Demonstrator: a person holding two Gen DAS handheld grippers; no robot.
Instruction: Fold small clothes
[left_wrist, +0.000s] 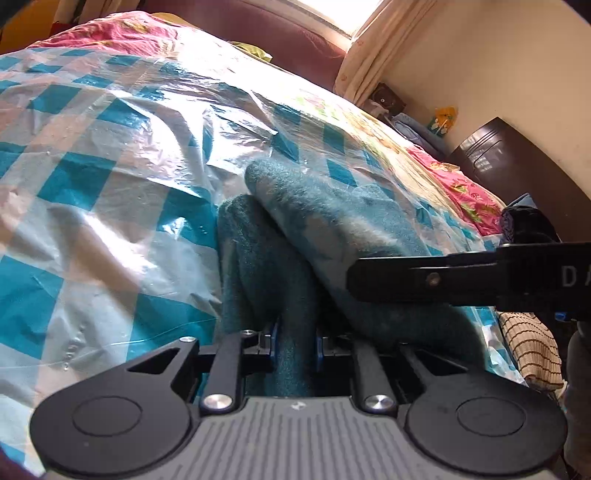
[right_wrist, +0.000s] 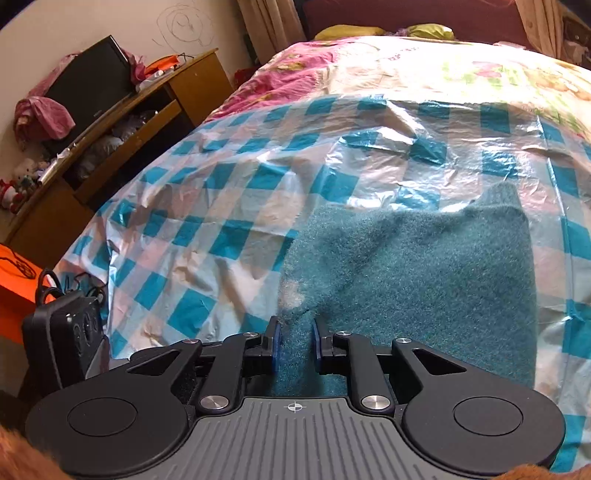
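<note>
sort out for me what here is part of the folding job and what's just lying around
Part of the job:
teal fuzzy garment
left gripper, clamped on it
right gripper, clamped on it
checked plastic sheet it lies on

Just lying about:
striped cloth
wooden desk
dark screen
pink floral bedding

A brown wooden desk (right_wrist: 192, 92) with a black monitor (right_wrist: 90, 85) stands upper left; a cream curtain (left_wrist: 373, 51) hangs upper right.
</note>
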